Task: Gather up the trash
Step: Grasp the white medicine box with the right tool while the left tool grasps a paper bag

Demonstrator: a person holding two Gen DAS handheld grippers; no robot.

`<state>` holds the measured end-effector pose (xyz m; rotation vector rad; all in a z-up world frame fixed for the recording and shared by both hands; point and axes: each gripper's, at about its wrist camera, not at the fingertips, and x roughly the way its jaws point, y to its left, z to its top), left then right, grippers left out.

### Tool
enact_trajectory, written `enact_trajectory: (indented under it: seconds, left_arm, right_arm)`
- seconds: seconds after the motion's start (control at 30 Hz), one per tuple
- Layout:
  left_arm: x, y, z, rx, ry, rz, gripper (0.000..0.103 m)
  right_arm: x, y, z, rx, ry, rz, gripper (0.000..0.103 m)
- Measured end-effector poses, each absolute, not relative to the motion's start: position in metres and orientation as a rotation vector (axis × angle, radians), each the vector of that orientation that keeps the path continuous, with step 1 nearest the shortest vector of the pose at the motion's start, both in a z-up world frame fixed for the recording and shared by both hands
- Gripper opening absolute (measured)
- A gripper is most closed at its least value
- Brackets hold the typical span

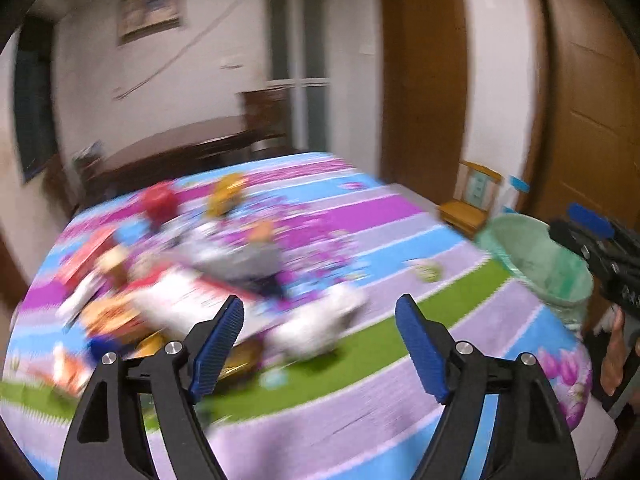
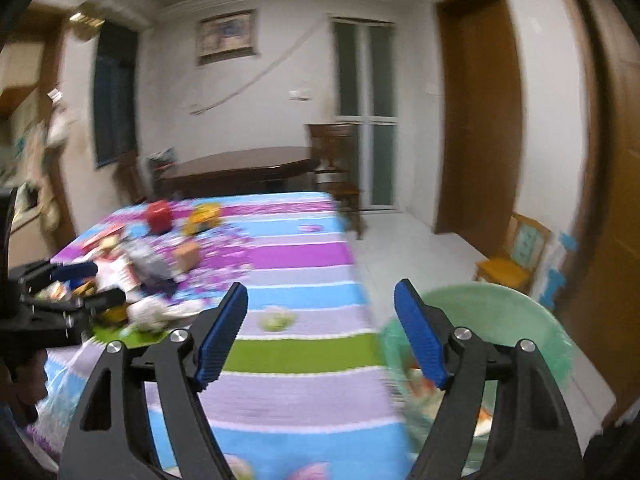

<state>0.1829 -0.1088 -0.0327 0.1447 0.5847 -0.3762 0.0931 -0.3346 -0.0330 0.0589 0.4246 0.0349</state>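
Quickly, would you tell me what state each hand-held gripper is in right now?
Left hand-held gripper: open, holding nothing.
Right hand-held gripper: open, holding nothing.

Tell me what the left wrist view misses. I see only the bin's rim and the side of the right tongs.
Observer: The right tongs are open, with nothing between them.
Operator: Report the bin's inside.
Observer: The green bin already holds some scraps, orange and white, too blurred to name.
Operator: Place my left tongs.
Observer: Seen from the side, the left tongs are right at the pile of litter, not touching it as far as I can tell.
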Motion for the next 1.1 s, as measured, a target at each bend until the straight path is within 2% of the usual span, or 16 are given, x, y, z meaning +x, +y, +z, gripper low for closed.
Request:
enact_trajectory:
  seconds: [0.2, 0.37, 0.53, 0.77, 0.9, 1.0, 1.03, 1.1]
  left_arm:
    - [0.175, 0.025, -0.028, -0.094, 0.624, -0.115, 0.08]
    - [0.176, 0.126, -0.032, -0.379, 0.668, 0.012, 0.081]
    - [0.183, 0.16, -0.037, -0.47, 0.673, 0.034, 0.086]
    - [0.224, 0.172, -0.066, -0.576, 0.746, 0.126, 0.085]
    - [0.233, 0.17, -0.073, -0.58, 0.776, 0.124, 0.076]
    - [0.237, 0.171, -0.079, -0.592, 0.785, 0.119, 0.064]
    - [0.238, 0.172, -0.081, -0.602, 0.792, 0.114, 0.057]
    - [0.242, 0.174, -0.088, -0.62, 0.808, 0.105, 0.047]
  right_arm:
    - [0.127, -0.28, -0.033, 0.085, 0.528, 0.308, 0.078]
    - [0.155, -0.228, -0.037, 0.091, 0.625, 0.507, 0.088]
    - [0.189, -0.192, -0.039, 0.078, 0.708, 0.581, 0.097]
    - [0.235, -0.168, -0.049, 0.077, 0.87, 0.662, 0.097]
    - [0.251, -0.157, -0.056, 0.068, 0.935, 0.69, 0.097]
    - [0.263, -0.15, -0.062, 0.066, 0.974, 0.703, 0.097]
    - [0.266, -0.148, -0.064, 0.068, 0.986, 0.714, 0.097]
    - [0.271, -0.141, -0.068, 0.058, 1.005, 0.734, 0.093]
